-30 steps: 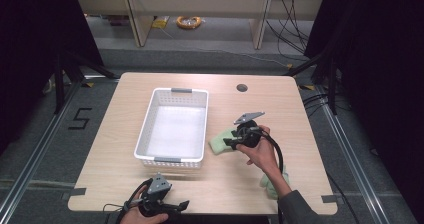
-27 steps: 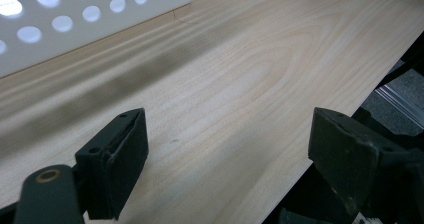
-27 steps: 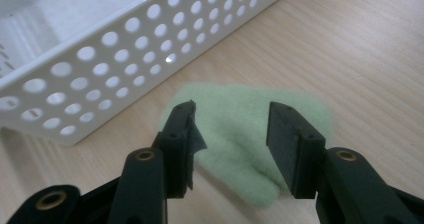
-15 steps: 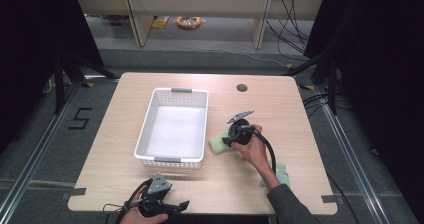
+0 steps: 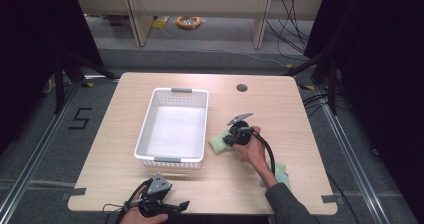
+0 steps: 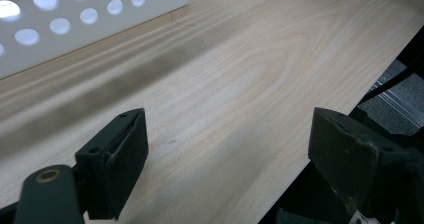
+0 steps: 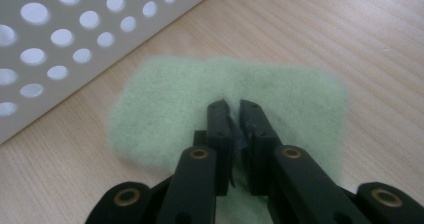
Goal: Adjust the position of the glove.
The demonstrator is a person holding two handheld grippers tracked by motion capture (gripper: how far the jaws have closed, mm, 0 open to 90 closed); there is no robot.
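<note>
A pale green sponge (image 5: pixel 217 143) lies on the wooden table just right of the white perforated basket (image 5: pixel 172 160). My right gripper (image 5: pixel 226 140) is down on its top. In the right gripper view the jaws (image 7: pixel 234 109) have just been closing and now stand almost together, pinching the soft top of the sponge (image 7: pixel 160 109), which spreads out on both sides of them. My left gripper (image 5: pixel 172 206) rests at the table's front edge, below the basket. Its jaws (image 6: pixel 225 149) stand wide open over bare wood with nothing between them.
A second greenish sponge (image 5: pixel 280 173) lies by the right forearm near the front right of the table. The basket wall (image 7: pixel 60 44) runs close along the held sponge. A round cable hole (image 5: pixel 242 88) sits at the back. Floor and shelving lie beyond the table.
The right gripper came down and slightly left onto the green sponge and its jaws closed on it. The left gripper stayed where it was.
</note>
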